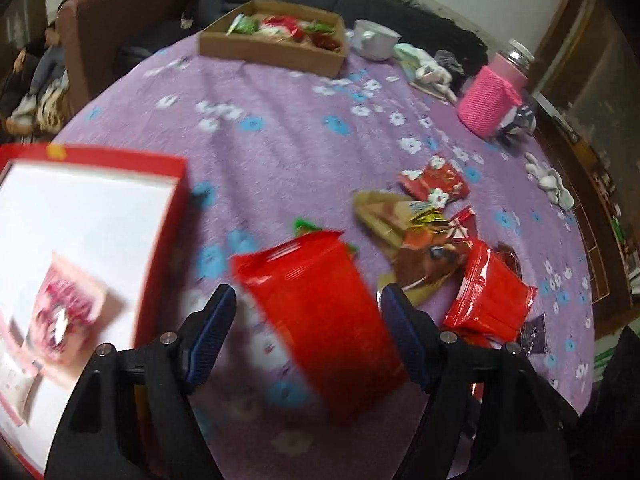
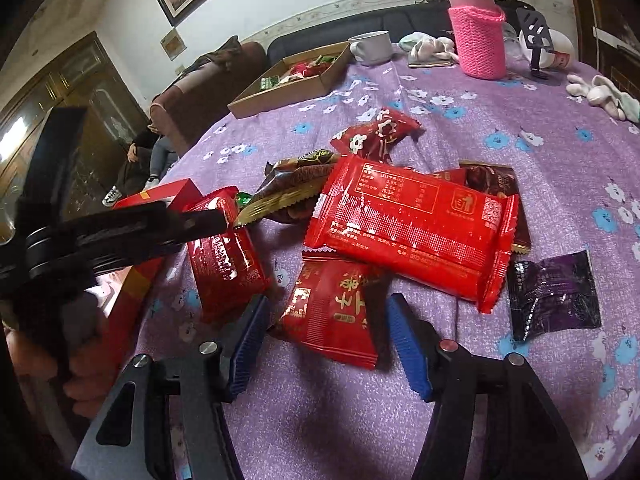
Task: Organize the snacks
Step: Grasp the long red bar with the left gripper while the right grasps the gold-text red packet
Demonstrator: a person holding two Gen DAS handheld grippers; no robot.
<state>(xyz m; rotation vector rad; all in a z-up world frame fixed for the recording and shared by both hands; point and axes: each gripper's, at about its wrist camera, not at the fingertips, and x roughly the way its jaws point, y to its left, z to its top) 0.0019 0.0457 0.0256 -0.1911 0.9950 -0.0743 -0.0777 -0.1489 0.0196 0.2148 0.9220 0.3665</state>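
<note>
Several snack packets lie heaped on the purple flowered cloth [image 2: 500,128]. My left gripper [image 1: 308,320] is open over a small red packet [image 1: 320,320]; a gap shows beside its left pad. The right wrist view shows that gripper [image 2: 192,224] reaching in from the left over the same packet [image 2: 224,256]. My right gripper [image 2: 328,332] is open, with a red packet with gold characters [image 2: 332,312] lying between its blue pads, partly under a large red pack [image 2: 412,224]. A red box [image 1: 168,216] with a white inside holds a pink packet [image 1: 68,308]. A cardboard tray [image 1: 272,54] at the back holds more snacks.
A dark purple wrapper [image 2: 552,296] lies right of the heap. A bottle in a pink knit sleeve [image 2: 476,40], a white mug [image 2: 372,48], pale cloth bundles [image 2: 600,92] and a black stand [image 2: 536,40] sit at the far edge. A person [image 2: 148,156] sits by the sofa beyond the table.
</note>
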